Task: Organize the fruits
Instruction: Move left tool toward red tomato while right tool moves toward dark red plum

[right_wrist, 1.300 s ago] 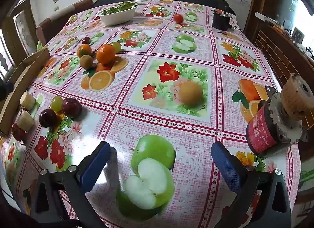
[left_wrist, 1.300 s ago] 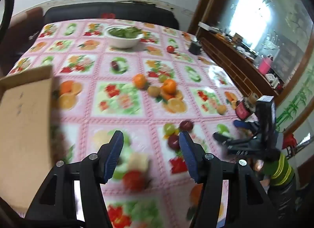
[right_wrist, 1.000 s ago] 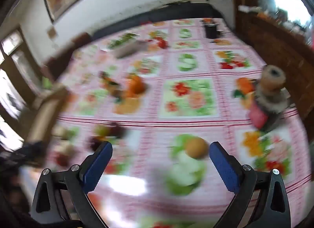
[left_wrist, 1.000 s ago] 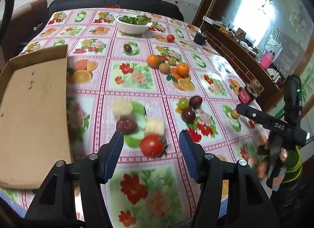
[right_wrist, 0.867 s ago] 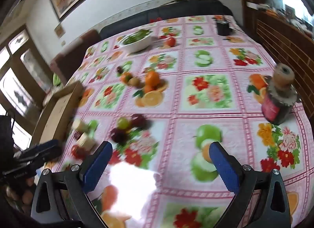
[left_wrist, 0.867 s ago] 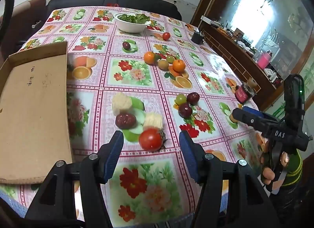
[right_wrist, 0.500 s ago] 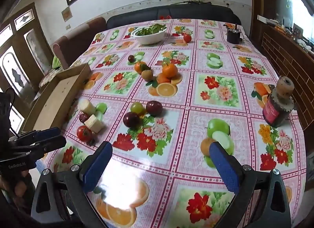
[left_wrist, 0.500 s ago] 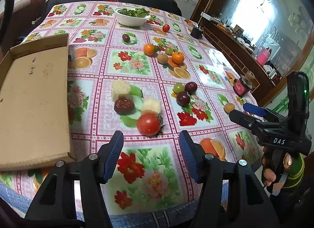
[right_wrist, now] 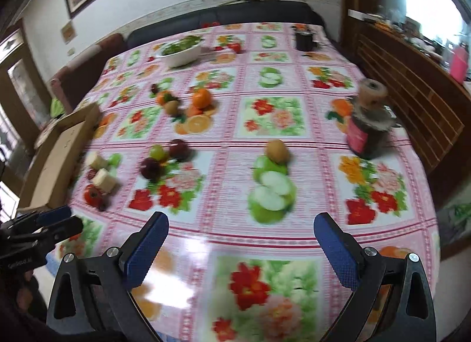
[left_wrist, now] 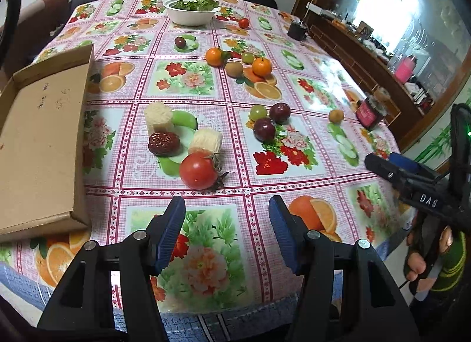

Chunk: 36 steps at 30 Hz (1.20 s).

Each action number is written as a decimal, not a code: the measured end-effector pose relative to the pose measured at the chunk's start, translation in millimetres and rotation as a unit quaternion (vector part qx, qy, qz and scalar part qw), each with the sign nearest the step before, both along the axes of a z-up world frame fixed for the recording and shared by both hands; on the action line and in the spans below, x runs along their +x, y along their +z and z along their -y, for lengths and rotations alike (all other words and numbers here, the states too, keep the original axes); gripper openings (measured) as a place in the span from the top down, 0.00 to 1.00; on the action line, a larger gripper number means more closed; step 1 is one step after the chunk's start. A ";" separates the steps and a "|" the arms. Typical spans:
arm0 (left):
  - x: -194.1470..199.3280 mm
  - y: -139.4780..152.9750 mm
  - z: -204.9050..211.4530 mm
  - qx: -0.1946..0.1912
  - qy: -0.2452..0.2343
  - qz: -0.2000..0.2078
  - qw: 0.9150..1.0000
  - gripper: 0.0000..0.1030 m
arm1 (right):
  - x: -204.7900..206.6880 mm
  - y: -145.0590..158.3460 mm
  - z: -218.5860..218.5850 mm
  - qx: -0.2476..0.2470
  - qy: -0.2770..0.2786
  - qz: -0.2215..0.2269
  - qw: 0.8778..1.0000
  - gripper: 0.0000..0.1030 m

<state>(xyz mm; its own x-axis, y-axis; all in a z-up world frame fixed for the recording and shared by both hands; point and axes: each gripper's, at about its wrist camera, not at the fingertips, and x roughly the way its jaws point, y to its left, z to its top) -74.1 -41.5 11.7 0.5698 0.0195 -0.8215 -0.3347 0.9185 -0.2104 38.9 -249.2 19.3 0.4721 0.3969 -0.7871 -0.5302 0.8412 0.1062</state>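
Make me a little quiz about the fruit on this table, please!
1. True or false: the left gripper is holding the tomato.
2. How many oranges lie near the kiwi? A) one B) two C) four
3. Fill in: the cardboard box sits to the ____ of the tomato in the left wrist view.

Key
1. False. Both the left gripper and the right gripper are open and hold nothing.
2. B. There are two oranges, one on each side of the kiwi.
3. Left.
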 end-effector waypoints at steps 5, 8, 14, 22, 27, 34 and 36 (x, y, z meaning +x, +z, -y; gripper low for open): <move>4.1 -6.9 -6.5 0.004 0.015 -0.016 1.000 0.44 | 10.8 -2.5 4.7 -0.002 -0.009 0.003 1.000 0.07; 3.1 -11.8 -8.7 0.008 0.027 -0.021 0.999 0.44 | 16.5 -3.4 3.2 -0.004 -0.008 0.003 1.000 0.09; 2.6 -16.0 -15.5 0.016 0.037 -0.030 0.999 0.44 | 22.6 -5.1 -2.3 0.000 -0.003 0.000 1.000 0.14; 7.5 -21.2 -15.9 0.015 0.040 -0.046 0.998 0.44 | 26.7 -9.8 -8.1 0.007 0.008 -0.008 1.000 0.18; 11.3 -21.3 -12.7 0.025 0.043 -0.050 0.997 0.44 | 28.5 -12.1 -11.1 0.011 0.014 -0.014 1.000 0.20; 16.3 -27.5 -14.5 0.042 0.056 -0.069 0.995 0.44 | 26.5 -16.2 -24.2 0.018 0.036 -0.025 0.999 0.28; 16.7 -29.0 -15.3 0.047 0.059 -0.072 0.995 0.44 | 25.7 -17.3 -30.2 0.016 0.044 -0.026 0.999 0.29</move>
<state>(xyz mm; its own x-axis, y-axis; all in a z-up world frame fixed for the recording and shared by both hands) -57.4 -26.1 -17.3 0.4350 0.1590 -0.8863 -0.4618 0.8844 -0.0680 64.6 -219.0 2.0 0.3927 0.4613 -0.7956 -0.5953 0.7869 0.1625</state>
